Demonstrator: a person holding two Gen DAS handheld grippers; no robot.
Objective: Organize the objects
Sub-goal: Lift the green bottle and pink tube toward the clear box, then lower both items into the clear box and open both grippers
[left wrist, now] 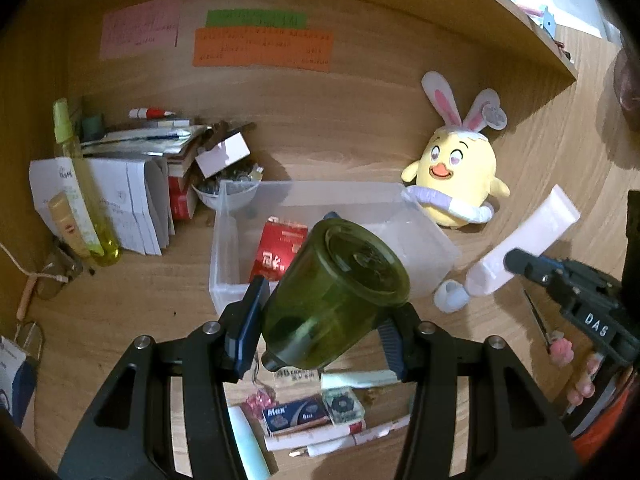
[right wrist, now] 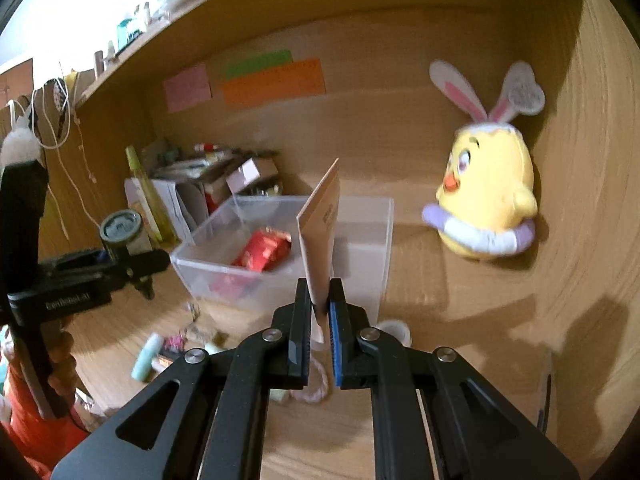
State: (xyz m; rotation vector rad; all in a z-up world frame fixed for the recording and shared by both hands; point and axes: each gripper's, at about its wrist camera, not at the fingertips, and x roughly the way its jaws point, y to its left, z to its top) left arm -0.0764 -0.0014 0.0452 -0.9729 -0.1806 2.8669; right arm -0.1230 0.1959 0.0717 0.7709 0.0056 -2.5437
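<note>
Left tool (left wrist: 320, 312) pinches a green jar (left wrist: 336, 296) above the clear box (left wrist: 224, 264). Right tool (right wrist: 320, 300) pinches a white tube (right wrist: 320, 228) near the yellow chick toy (right wrist: 488, 200).

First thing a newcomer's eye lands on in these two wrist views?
Probably the yellow chick plush with bunny ears, leaning at the back right of the wooden desk. Next, the dark green bottle clamped in the left gripper in front of the clear plastic bin, which holds a red packet. The right gripper is shut on a white tube, held up beside the bin.
</note>
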